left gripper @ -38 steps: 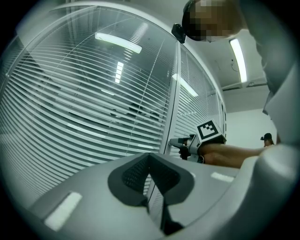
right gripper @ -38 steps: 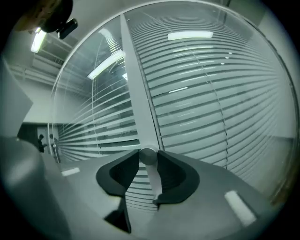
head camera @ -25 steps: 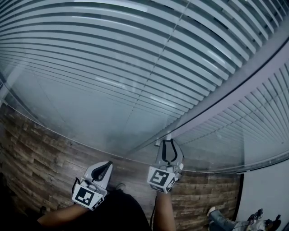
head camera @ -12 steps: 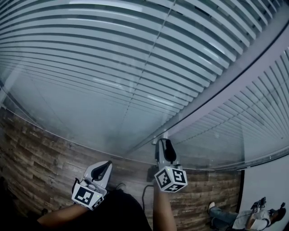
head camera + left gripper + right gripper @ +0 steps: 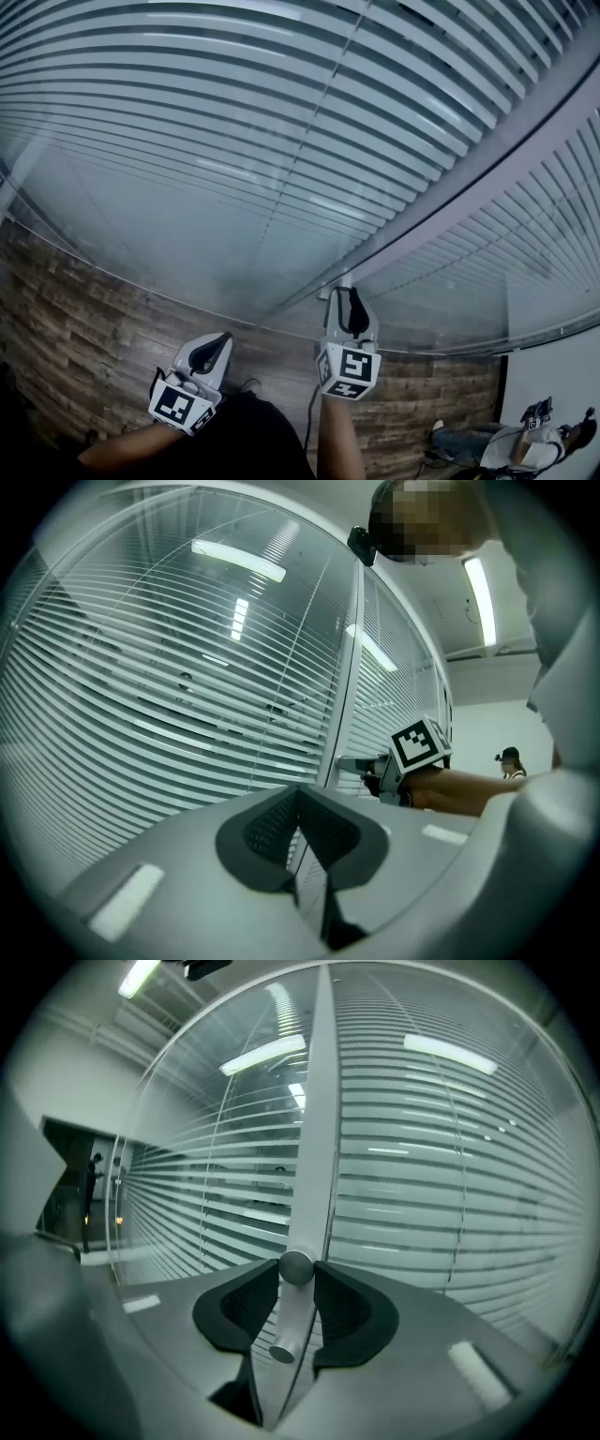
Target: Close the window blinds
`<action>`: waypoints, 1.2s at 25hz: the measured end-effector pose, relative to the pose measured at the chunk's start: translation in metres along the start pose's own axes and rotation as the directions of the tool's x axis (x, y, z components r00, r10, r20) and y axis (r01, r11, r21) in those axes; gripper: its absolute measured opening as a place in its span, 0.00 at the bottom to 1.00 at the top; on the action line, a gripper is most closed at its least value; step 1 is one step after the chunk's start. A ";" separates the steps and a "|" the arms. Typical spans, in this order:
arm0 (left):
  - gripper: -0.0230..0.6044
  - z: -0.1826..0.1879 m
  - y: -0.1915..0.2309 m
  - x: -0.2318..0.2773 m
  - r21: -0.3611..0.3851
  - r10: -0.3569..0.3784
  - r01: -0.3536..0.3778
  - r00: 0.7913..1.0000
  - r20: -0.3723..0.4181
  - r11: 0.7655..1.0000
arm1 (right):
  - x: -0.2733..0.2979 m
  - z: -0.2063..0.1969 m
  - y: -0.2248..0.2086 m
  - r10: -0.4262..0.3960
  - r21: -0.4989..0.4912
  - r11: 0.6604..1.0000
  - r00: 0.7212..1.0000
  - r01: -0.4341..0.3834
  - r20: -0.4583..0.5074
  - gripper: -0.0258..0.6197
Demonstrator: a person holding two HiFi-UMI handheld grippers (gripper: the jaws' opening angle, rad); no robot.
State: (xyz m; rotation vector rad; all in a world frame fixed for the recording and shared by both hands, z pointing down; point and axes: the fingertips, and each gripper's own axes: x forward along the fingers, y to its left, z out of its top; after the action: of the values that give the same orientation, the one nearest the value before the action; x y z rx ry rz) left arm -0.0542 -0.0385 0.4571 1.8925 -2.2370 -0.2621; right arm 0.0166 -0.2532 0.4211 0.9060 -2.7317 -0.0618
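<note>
White slat blinds (image 5: 281, 141) hang behind glass, their slats tilted with gaps between them. A pale frame post (image 5: 450, 206) divides two panes. A small metal knob (image 5: 296, 1267) sticks out of that post, with a short metal stem (image 5: 282, 1350) below it. My right gripper (image 5: 349, 298) points at the post; its jaws have just been closing, and both dark pads (image 5: 246, 1309) now press on the knob. My left gripper (image 5: 211, 354) hangs lower left, away from the glass, pads together and empty. The left gripper view shows the right gripper (image 5: 352, 764) at the post.
Wood-pattern floor (image 5: 75, 309) runs along the foot of the glass. A second person (image 5: 544, 431) stands at the far lower right, also seen in the distance (image 5: 509, 761). A dark doorway (image 5: 70, 1194) shows through the pane left of the post.
The right gripper has rolled about its own axis at the knob, its marker cube showing a different face in each frame. The left gripper has stayed still.
</note>
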 end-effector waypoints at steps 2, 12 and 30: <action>0.04 0.001 -0.001 0.001 0.000 0.000 0.000 1.000 -0.004 1.000 | 0.000 0.001 0.002 -0.031 -0.109 0.994 0.999 0.029 -0.014 0.23; 0.04 -0.015 0.001 0.001 -0.003 -0.007 0.007 1.000 -0.012 1.000 | 0.004 -0.017 0.013 -0.126 -0.514 0.852 0.992 0.101 -0.015 0.23; 0.04 -0.001 -0.003 0.007 -0.010 -0.002 0.002 1.000 -0.019 1.000 | 0.003 -0.001 -0.005 0.012 0.520 0.852 0.994 -0.067 0.108 0.24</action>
State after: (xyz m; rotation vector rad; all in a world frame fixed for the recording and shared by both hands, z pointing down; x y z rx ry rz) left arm -0.0523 -0.0461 0.4580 1.8840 -2.2178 -0.2536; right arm 0.0181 -0.2590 0.4222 0.9937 -2.9099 0.7000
